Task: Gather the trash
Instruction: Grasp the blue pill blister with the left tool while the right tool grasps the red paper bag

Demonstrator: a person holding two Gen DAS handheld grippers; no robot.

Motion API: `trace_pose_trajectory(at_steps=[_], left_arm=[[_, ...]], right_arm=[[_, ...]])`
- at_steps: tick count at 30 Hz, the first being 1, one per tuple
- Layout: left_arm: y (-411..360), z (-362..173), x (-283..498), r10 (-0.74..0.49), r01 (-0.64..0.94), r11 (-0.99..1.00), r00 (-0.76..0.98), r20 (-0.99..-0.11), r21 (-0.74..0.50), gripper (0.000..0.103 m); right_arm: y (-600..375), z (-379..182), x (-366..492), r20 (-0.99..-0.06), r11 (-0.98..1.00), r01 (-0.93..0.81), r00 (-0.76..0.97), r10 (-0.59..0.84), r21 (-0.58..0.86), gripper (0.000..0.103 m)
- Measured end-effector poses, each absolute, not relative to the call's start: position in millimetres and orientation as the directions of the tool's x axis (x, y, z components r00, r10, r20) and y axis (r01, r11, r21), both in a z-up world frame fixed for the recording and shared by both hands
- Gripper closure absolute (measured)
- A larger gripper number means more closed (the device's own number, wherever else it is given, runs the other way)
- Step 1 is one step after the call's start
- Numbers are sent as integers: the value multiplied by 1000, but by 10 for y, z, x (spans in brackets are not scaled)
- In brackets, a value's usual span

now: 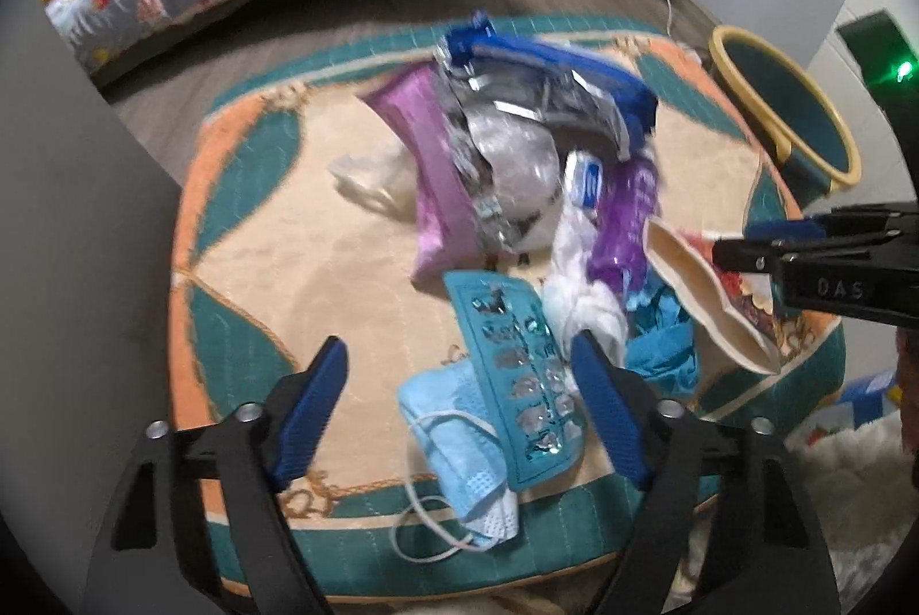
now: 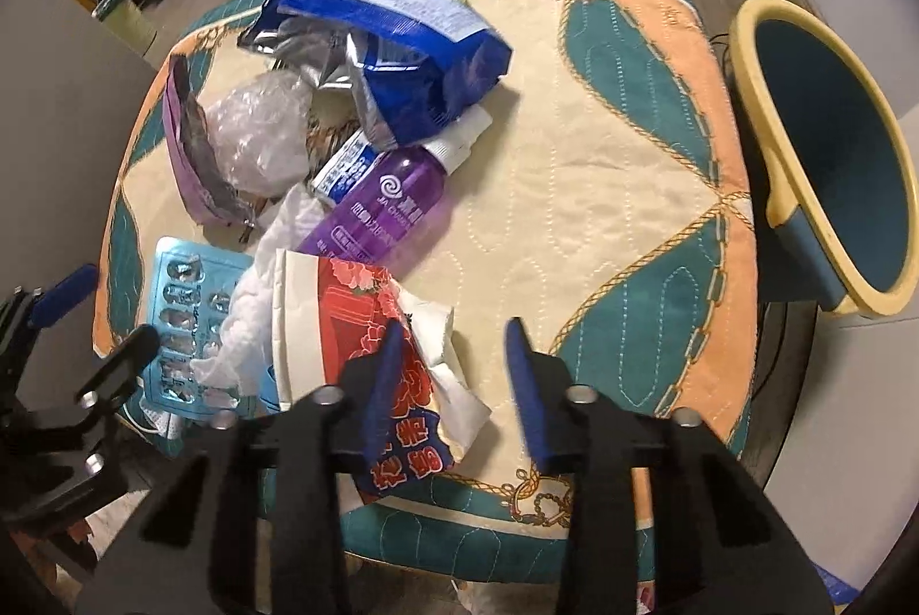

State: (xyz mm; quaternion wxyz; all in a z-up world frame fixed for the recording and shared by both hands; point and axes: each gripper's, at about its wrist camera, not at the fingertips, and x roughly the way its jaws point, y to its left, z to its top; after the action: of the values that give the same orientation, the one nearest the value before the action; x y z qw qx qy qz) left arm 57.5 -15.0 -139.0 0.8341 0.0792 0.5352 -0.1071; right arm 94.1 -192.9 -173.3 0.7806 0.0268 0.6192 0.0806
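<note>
The trash pile (image 2: 344, 167) is lying on the quilted cushion (image 2: 603, 155), its lower pieces overlapping and blurring. Over the blister pack (image 1: 517, 374), the left gripper (image 1: 459, 408) is gaping, gripping nothing. The right gripper (image 2: 454, 379) is standing part-open, its left pad beside the red-printed wrapper (image 2: 356, 328); whether it touches is unclear.

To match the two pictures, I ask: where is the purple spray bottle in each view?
Left wrist view: purple spray bottle right of centre, blurred, beside the white tissue.
Right wrist view: bottle left of centre, under the blue snack bag.
Shared landmark: the yellow-rimmed bin, at the right in both.
</note>
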Motion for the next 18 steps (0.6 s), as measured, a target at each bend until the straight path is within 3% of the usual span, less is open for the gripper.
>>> trace_pose_trajectory(at_steps=[3, 8, 14, 18], left_arm=[[-176, -1463, 608, -114, 282, 960, 372, -921, -5, 41], [-207, -1516, 651, -121, 299, 954, 350, -929, -12, 56], [-254, -1603, 686, -100, 328, 945, 343, -934, 19, 56], [-290, -1585, 693, -97, 343, 939, 357, -929, 34, 76]], right_arm=[[-1903, -1735, 949, -961, 982, -117, 215, 172, 149, 88], [-1895, -1712, 968, -960, 980, -140, 222, 169, 140, 89], [-1920, -1626, 983, -953, 980, -143, 252, 171, 138, 89], [-1915, -1582, 1006, -949, 979, -147, 261, 178, 143, 89]])
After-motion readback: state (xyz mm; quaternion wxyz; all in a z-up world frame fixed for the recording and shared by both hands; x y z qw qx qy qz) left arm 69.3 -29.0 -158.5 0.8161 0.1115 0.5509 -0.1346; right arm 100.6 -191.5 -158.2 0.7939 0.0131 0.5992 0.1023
